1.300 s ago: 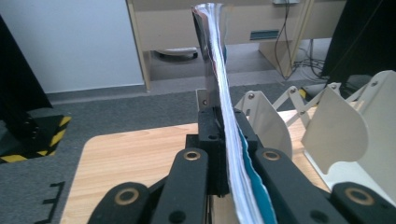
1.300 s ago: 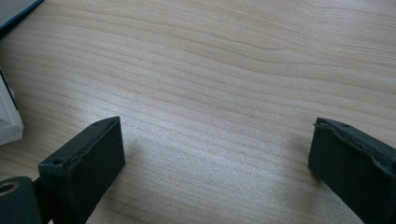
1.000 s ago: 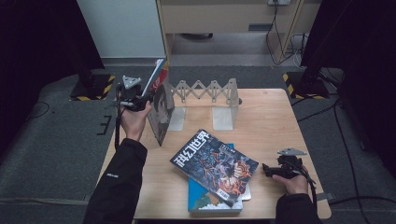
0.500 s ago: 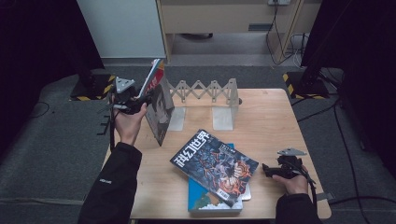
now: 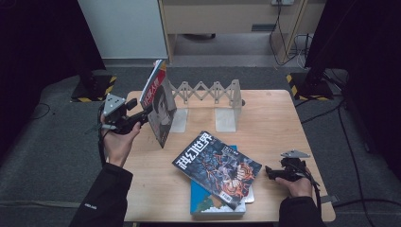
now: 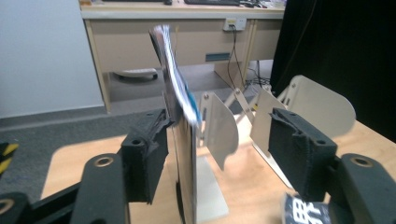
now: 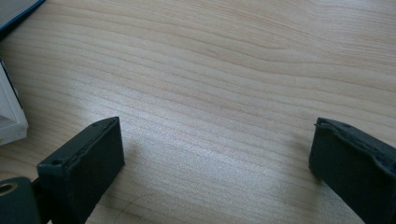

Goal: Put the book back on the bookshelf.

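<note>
An upright magazine [image 5: 161,106] stands on edge at the table's left, just left of the rack's nearest plate. My left gripper [image 5: 144,113] is at its left edge, open. In the left gripper view the magazine [image 6: 180,93] rests against the left jaw, with a wide gap to the right jaw, and my left gripper [image 6: 219,154] points at the pale rack plates [image 6: 222,130]. My right gripper [image 5: 269,172] lies low at the table's near right, open. In its own view my right gripper [image 7: 217,158] has bare wood between the jaws.
An expanding bookend rack [image 5: 208,92] spans the back middle of the wooden table [image 5: 274,123]. A dark comic magazine [image 5: 217,163] lies on a blue book [image 5: 208,205] at the near middle. A book's white corner [image 7: 9,116] sits left of the right gripper.
My left hand has drawn back toward the near left and dropped a little, and the magazine now stands lower on the table by the rack. The right gripper has not moved.
</note>
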Available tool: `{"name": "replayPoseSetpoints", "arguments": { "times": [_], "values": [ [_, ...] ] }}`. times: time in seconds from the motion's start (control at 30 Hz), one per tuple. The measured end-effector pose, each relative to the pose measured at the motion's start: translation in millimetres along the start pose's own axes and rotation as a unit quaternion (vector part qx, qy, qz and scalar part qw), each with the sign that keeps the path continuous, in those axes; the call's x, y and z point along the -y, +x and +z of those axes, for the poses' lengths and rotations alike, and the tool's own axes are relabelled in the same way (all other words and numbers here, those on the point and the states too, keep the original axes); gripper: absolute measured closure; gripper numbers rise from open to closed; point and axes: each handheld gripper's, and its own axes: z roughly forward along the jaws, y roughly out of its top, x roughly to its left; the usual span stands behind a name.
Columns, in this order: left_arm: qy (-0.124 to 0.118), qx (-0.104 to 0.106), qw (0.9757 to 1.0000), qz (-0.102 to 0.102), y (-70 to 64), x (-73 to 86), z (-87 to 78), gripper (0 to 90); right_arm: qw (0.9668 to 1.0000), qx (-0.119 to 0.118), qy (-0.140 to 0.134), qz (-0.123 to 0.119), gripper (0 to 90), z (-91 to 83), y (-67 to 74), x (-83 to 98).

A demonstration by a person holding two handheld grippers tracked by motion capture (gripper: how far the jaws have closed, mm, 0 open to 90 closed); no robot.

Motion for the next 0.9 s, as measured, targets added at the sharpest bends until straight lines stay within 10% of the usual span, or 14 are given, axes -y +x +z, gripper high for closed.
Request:
{"name": "replayPoseSetpoints", "arguments": {
  "times": [0.9],
  "values": [
    [0.109, 0.062, 0.9919, -0.016, -15.0, 121.3, 1.7, 33.2, 0.9999, 0.002, -0.015, 0.001, 1.0, 1.9, 0.4, 2.9]
  ]
}}
